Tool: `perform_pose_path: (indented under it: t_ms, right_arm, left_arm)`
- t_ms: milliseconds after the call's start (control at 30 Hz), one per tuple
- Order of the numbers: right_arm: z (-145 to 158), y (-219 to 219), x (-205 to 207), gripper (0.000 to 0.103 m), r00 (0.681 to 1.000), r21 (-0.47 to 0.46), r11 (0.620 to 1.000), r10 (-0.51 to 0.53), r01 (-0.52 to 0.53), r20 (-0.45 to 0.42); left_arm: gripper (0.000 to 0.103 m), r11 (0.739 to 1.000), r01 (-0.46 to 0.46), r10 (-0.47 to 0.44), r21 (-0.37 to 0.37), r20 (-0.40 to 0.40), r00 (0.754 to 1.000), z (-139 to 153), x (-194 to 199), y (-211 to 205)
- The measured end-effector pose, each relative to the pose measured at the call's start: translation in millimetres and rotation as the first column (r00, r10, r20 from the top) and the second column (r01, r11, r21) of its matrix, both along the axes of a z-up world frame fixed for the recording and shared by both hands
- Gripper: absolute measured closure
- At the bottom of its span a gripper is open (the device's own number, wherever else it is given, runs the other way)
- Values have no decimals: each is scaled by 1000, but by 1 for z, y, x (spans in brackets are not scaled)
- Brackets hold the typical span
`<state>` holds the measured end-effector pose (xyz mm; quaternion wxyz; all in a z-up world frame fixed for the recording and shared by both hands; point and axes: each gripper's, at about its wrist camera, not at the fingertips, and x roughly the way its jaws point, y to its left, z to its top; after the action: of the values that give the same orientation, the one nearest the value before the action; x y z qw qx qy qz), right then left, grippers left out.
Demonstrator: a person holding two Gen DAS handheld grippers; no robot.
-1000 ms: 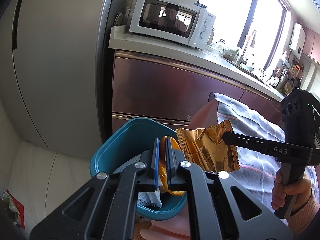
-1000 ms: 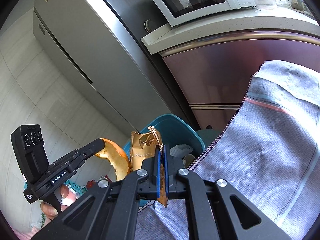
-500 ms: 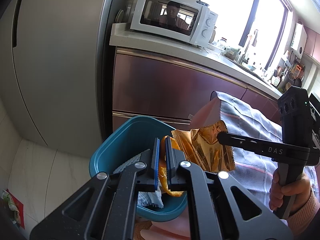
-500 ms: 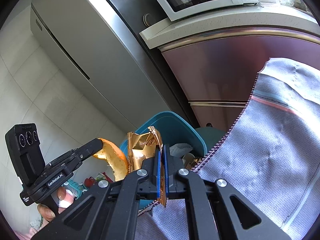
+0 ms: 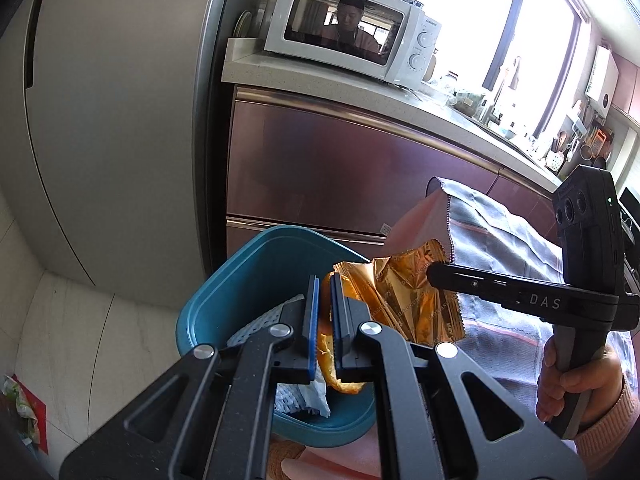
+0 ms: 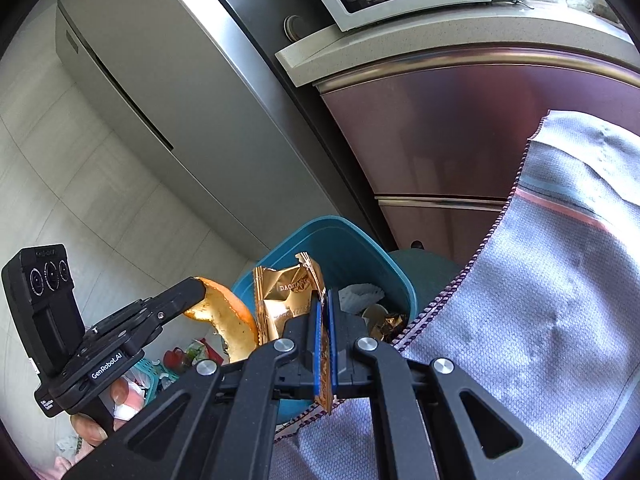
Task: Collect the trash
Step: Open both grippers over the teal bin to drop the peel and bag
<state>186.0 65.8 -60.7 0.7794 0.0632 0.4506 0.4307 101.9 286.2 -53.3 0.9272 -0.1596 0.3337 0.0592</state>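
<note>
Eyes on the teal plastic bin with rounded corners (image 5: 224, 304) — inside it, crumpled white paper tissue (image 6: 358, 294), a waffle-textured grey-white cloth (image 5: 256, 322) and a scrunched scrap of shiny gold foil (image 6: 390, 322) down at the bottom. Over its rim, at the five o'clock side in the left wrist view, both pieces of trash hang together. The left gripper (image 5: 325, 320) is clenched on a curved strip of orange peel (image 5: 326, 360), pale and pithy on the inside, glossy outside. Just beside it, at two o'clock, the right gripper (image 6: 323, 340) is pinched tight on a crinkled gold foil snack wrapper (image 6: 286, 294) with serrated ends and printed lettering. A grey woven cloth with a pink stripe and stitched edge (image 6: 540, 300) drapes at three o'clock of the bin.
</note>
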Motion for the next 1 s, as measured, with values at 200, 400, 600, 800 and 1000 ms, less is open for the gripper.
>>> perform_pose_path:
  t_ms: [200, 400, 600, 800, 1000]
  right_arm:
    - [-3, 7, 3, 101, 1000, -15, 1000, 1, -1, -6]
    - [-5, 11, 4, 101, 1000, -28, 1000, 10, -10, -8]
    - [-9, 16, 6, 101, 1000, -45, 999, 14, -14, -9]
    - [-13, 23, 6, 101, 1000, -64, 998, 20, -21, -13]
    - [-17, 31, 8, 101, 999, -83, 996, 27, -29, -20]
  left_arm:
    - [97, 1000, -4, 3, -7, -11, 1000, -4, 4, 2]
    - [97, 1000, -8, 7, -13, -21, 1000, -9, 8, 2]
    - [97, 1000, -14, 13, -17, -31, 999, -15, 12, 4]
    - [97, 1000, -21, 20, -21, -42, 999, -20, 14, 6]
    - [97, 999, -27, 25, -25, -53, 998, -27, 18, 6]
